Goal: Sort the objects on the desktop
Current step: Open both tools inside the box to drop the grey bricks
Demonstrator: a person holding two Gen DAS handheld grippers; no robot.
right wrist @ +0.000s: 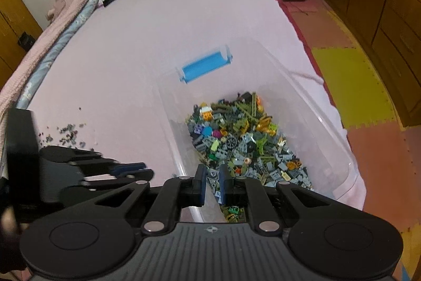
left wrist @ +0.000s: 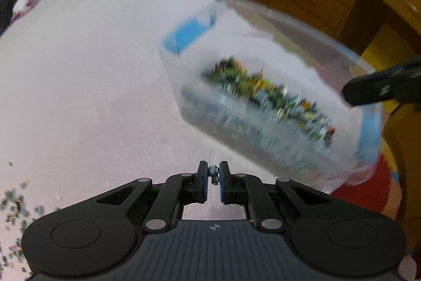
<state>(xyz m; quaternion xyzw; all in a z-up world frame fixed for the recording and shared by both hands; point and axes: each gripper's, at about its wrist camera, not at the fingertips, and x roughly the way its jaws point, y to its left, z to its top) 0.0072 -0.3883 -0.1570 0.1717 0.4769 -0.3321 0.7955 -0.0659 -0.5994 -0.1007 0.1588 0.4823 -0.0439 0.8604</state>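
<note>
Scattered bricks (right wrist: 68, 134) lying loose on the bed sheet (right wrist: 158, 44), far left. Left claw (left wrist: 213, 174) clenched on a small blue-grey brick (left wrist: 213, 173); risk of slip during transfer. Clear bin (right wrist: 339, 149) at bed edge; risk of tipping. Right claw (right wrist: 212, 175) nearly closed above brick pile (right wrist: 244, 144); grasp cannot be told.

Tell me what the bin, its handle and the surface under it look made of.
Bin: clear, glossy plastic; the sheet shows through its walls. Handle: opaque blue plastic, smooth, apparently clipped on. Surface: a pink fabric sheet, matte, draping at the edge, so probably a bed rather than a desk.
</note>
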